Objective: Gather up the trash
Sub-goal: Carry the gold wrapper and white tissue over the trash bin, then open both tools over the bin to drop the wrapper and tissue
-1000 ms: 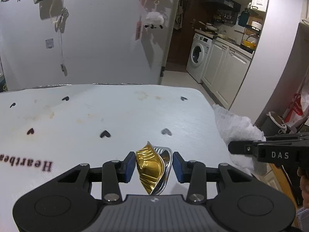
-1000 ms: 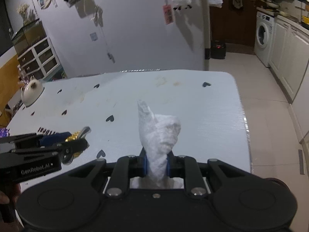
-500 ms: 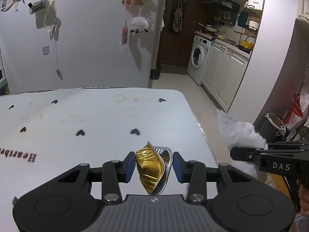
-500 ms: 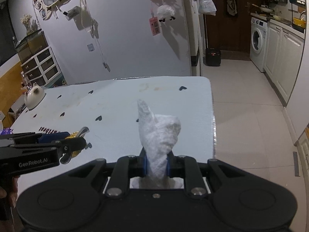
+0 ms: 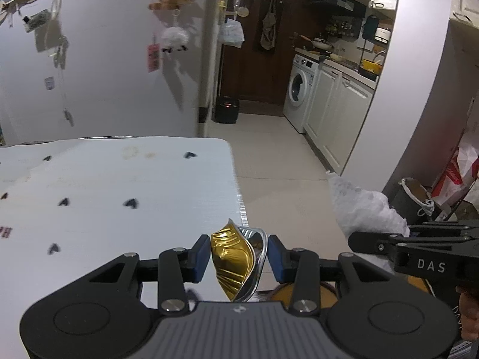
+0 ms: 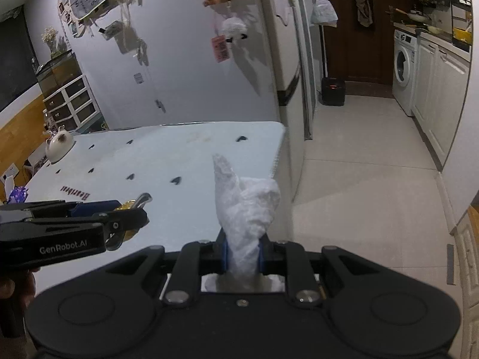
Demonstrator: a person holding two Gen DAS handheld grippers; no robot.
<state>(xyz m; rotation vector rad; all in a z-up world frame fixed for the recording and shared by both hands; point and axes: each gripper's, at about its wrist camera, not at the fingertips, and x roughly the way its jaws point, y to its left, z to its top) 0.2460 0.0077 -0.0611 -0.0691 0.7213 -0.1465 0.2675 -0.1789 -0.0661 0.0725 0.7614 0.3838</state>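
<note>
My left gripper point(image 5: 238, 258) is shut on a crushed gold foil cup point(image 5: 232, 258) with a silver rim, held over the right edge of the white table point(image 5: 119, 197). In the right wrist view the same gripper point(image 6: 131, 218) reaches in from the left with the gold foil cup point(image 6: 127, 208) between its blue pads. My right gripper point(image 6: 242, 258) is shut on a crumpled white tissue point(image 6: 245, 206) that stands up past the table's corner, over the floor. The left wrist view shows that tissue point(image 5: 365, 209) and the right gripper point(image 5: 368, 240) at the right.
A dark bin lined with a bag point(image 5: 414, 197) stands on the floor at the right, beside a red and white bag point(image 5: 455, 176). A white teapot point(image 6: 60, 146) sits at the table's far left. Pale tiled floor point(image 6: 359, 179) leads to a washing machine point(image 6: 402, 68) and cabinets.
Both grippers have swept to the right across the table with their loads still held. The table's right edge and the floor beyond it have come into view under them.
</note>
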